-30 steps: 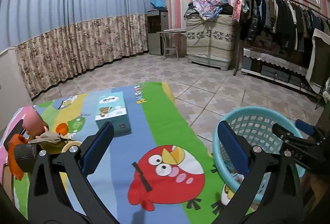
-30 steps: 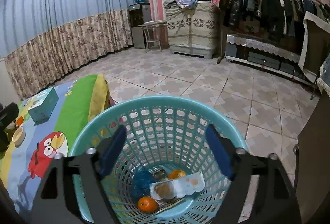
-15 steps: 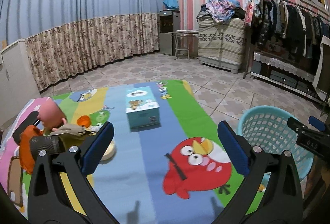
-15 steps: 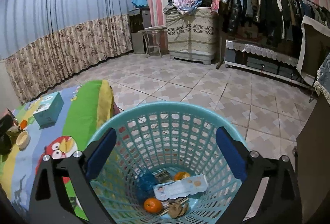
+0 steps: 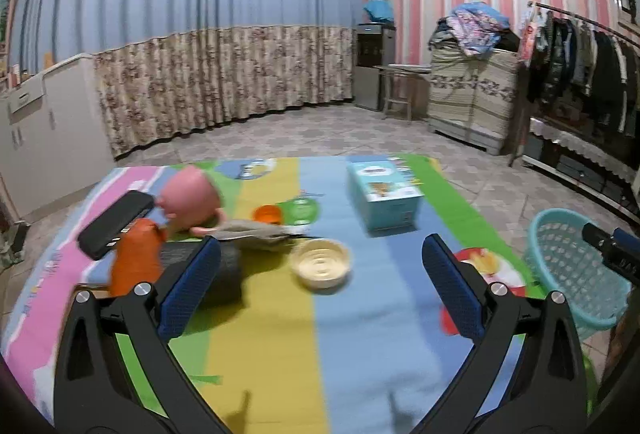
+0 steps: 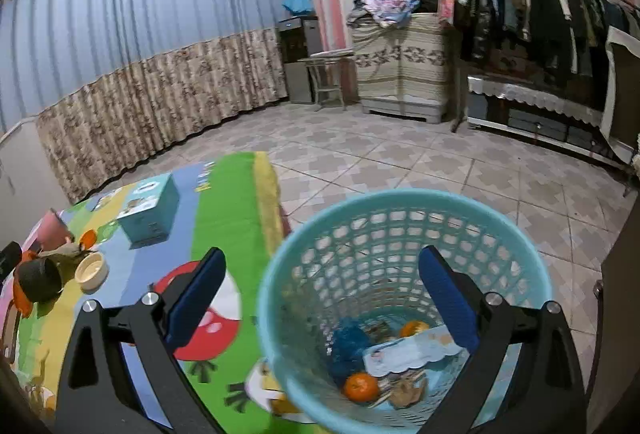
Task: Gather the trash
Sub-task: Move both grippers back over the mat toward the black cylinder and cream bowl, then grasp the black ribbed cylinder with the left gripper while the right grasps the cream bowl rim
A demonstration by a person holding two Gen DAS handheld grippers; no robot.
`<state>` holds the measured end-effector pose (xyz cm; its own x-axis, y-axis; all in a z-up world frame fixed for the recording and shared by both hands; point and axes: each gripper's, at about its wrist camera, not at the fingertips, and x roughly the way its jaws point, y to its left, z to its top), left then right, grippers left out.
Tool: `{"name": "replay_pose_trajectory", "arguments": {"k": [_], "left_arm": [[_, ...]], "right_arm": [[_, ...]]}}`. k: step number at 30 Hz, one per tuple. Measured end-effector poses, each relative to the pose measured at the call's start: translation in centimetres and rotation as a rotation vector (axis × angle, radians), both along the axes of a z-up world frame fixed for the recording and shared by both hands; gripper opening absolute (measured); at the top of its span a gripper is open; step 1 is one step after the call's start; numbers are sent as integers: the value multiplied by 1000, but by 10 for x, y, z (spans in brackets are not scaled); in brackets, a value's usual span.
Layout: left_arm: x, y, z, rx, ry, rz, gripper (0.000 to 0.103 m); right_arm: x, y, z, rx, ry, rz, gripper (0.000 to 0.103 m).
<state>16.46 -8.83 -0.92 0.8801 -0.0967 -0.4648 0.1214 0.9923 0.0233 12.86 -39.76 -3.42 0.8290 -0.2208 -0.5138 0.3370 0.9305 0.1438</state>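
Left gripper over the colourful mat, jaws spread wide and empty, bare mat beneath and ahead. Just beyond: cream bowl (upright, nothing visible inside), crumpled brownish wrapper, small orange cup, pink mug tipped over, teal tissue box nearer the far edge. Open tiled floor past the mat's yellow edge. Right gripper above the near-left rim of the teal basket, jaws having just finished opening, nothing gripped. Down in the basket: two oranges, blue crumpled wrapper, flat printed packet, brown scrap.
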Motion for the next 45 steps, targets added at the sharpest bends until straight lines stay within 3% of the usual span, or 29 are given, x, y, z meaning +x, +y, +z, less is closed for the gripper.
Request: {"name": "replay_pose_trajectory", "arguments": {"k": [15, 20, 28, 33, 37, 41, 43, 45], "left_arm": [[21, 111, -35, 51, 91, 139, 97], [38, 131, -41, -18, 155, 126, 97], [57, 94, -41, -57, 193, 99, 97], [76, 74, -51, 21, 215, 141, 97], [90, 78, -61, 23, 276, 168, 97], [95, 88, -64, -35, 314, 163, 81], [92, 91, -62, -54, 316, 136, 63], [88, 92, -60, -48, 316, 115, 61]], "right_arm": [[23, 56, -19, -21, 70, 92, 95], [27, 80, -21, -58, 93, 141, 95], [35, 107, -21, -127, 119, 181, 95], [35, 109, -24, -106, 133, 204, 95], [37, 112, -26, -93, 143, 216, 95], [37, 117, -26, -95, 152, 229, 95], [37, 121, -25, -86, 151, 241, 95], [40, 126, -25, -78, 159, 250, 95]]}}
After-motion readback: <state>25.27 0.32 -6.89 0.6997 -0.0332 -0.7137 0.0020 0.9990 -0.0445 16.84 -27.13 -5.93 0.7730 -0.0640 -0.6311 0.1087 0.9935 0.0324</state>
